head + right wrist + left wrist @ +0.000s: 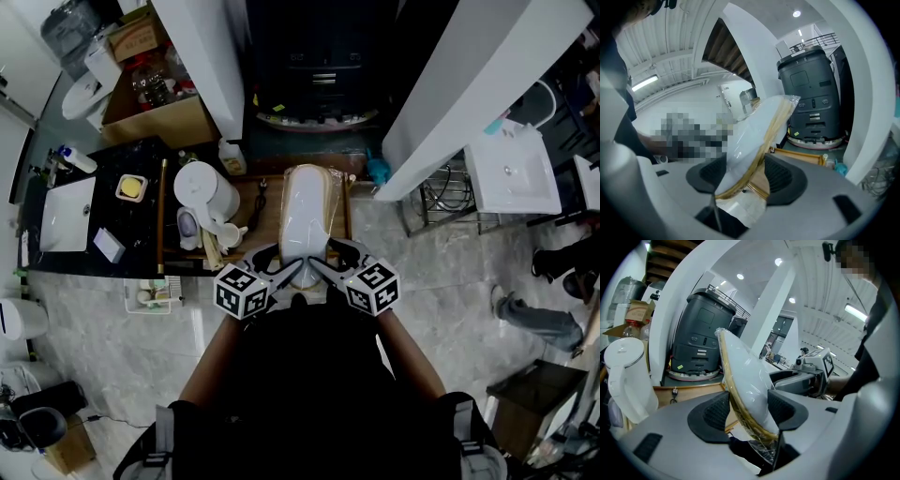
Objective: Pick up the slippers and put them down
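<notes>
The left gripper point(747, 409) and the right gripper point(746, 174) are clamped on the near end of the wrapped slippers point(307, 211), evidently so the long pack is steadied from both sides.

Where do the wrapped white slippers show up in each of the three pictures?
Head view: slippers at the centre, lengthwise, pointing away from the person.
Left gripper view: slippers mid-picture, on edge, clamped between the fingers.
Right gripper view: slippers mid-picture, leaning right, clamped between the fingers.
Shared landmark: the dark grey machine behind them.
</notes>
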`<act>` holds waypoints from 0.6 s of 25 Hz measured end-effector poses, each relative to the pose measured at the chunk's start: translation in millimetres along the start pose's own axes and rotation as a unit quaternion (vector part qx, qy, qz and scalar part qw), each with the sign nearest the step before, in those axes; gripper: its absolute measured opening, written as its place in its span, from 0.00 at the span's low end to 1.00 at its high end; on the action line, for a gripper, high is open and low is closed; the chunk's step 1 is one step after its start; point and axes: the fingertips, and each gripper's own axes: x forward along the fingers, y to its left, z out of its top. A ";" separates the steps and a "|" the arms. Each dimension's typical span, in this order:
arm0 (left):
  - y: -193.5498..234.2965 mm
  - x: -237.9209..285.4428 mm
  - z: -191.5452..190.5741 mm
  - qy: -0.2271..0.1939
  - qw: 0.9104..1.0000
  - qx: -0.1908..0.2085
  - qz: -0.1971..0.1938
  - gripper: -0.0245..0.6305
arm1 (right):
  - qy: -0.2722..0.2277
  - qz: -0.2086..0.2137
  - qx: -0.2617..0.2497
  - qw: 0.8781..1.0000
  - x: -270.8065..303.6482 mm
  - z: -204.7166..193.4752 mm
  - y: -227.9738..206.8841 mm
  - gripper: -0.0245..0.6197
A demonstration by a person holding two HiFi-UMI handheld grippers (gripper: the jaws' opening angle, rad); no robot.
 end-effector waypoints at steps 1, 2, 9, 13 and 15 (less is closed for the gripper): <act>0.5 0.3 -0.5 0.001 1.000 -0.001 0.000 0.43 | 0.001 0.000 0.000 1.000 0.5 -0.4 -0.3 0.44; 1.2 0.5 -1.1 0.001 1.000 -0.002 -0.001 0.43 | 0.002 0.000 0.001 1.000 1.2 -0.8 -0.4 0.44; 4.6 4.1 -4.7 0.008 1.000 -0.008 -0.002 0.43 | 0.009 -0.001 0.006 1.000 4.6 -4.6 -4.1 0.44; 9.6 8.5 -9.6 0.018 1.000 -0.015 -0.003 0.43 | 0.022 0.000 0.013 1.000 10.0 -10.5 -8.7 0.44; 13.1 11.8 -12.9 0.024 1.000 -0.019 -0.003 0.43 | 0.032 0.002 0.014 0.999 14.0 -14.3 -12.1 0.44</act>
